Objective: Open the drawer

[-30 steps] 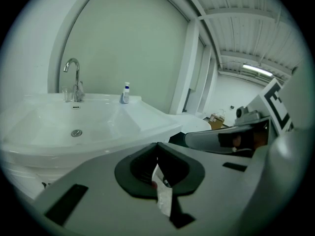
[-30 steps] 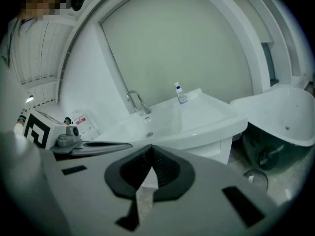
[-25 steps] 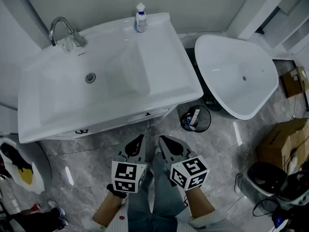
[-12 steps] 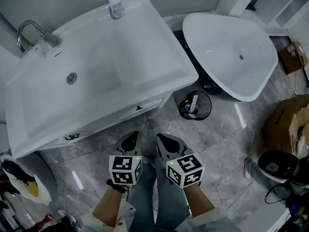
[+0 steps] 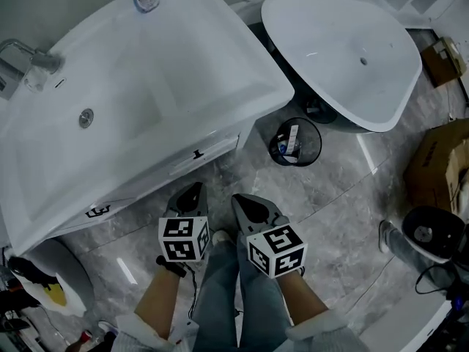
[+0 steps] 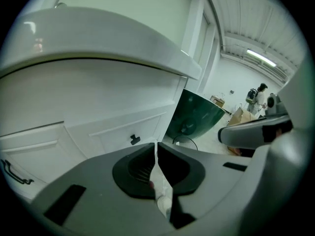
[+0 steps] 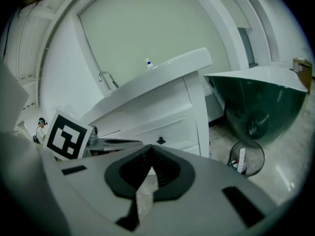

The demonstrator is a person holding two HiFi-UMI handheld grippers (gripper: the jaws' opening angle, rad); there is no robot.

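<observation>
Your left gripper [image 5: 190, 194] and right gripper [image 5: 246, 204] both have jaws pressed together, nothing in them. The drawer [image 5: 214, 146] is under the sink [image 5: 183, 64], straight ahead and closed. Its knob [image 5: 197, 154] is tiny, so shut jaws would probably just bump it or slip off. The bin [image 5: 294, 141] and tub [image 5: 344, 50] crowd your right side.

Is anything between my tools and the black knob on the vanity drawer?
Nothing visible does. Only bare floor lies between the left tool, the right tool and the drawer knob. The wire wastebasket stands off to the right beside the cabinet, clear of the drawer front.
</observation>
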